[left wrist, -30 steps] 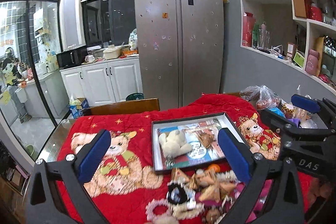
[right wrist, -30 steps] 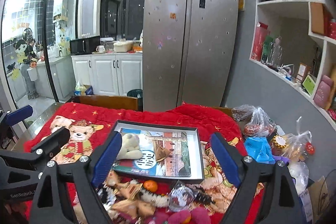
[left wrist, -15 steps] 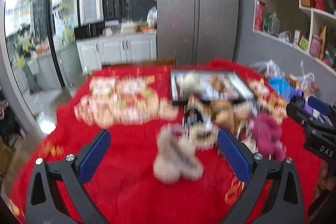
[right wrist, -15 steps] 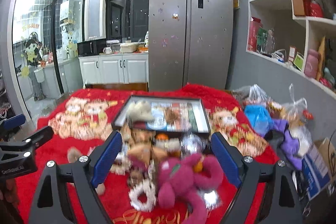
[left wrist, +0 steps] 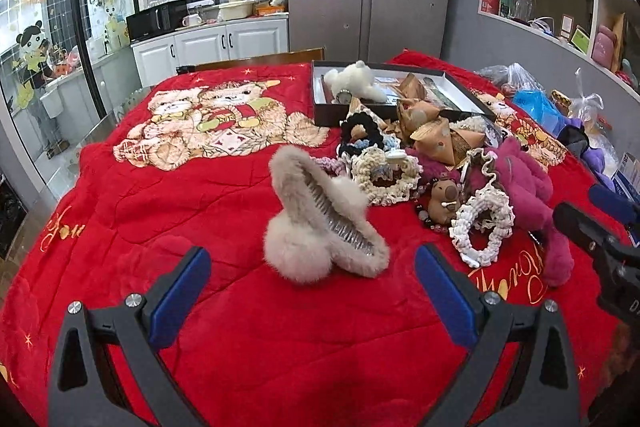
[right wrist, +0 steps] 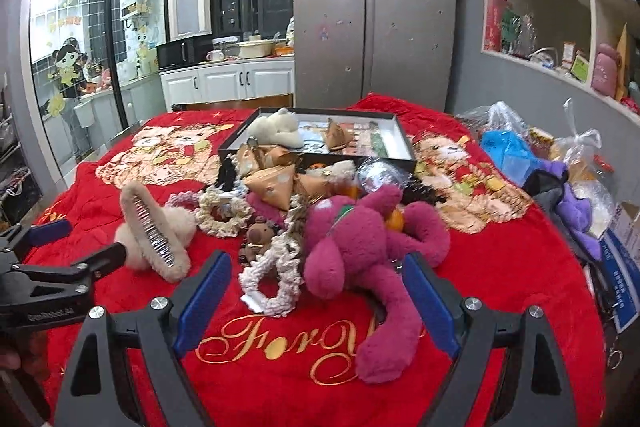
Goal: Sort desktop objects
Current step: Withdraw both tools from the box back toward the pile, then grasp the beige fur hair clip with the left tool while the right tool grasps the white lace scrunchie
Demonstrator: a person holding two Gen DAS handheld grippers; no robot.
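With both your left gripper point(left wrist: 312, 291) and right gripper point(right wrist: 316, 291) wide and empty, you risk snagging the crocheted scrunchie point(right wrist: 272, 279) tangled against the pink plush point(right wrist: 360, 239).

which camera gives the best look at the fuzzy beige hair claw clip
The left wrist view: the fuzzy beige hair claw clip sits centred, close and unobstructed, teeth visible. In the right wrist view it is off to the left and smaller.

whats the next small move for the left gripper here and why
Probably ease the left gripper forward and down around the furry beige hair claw: its jaws are open and empty, and the claw lies just ahead between them, apart from the pile.
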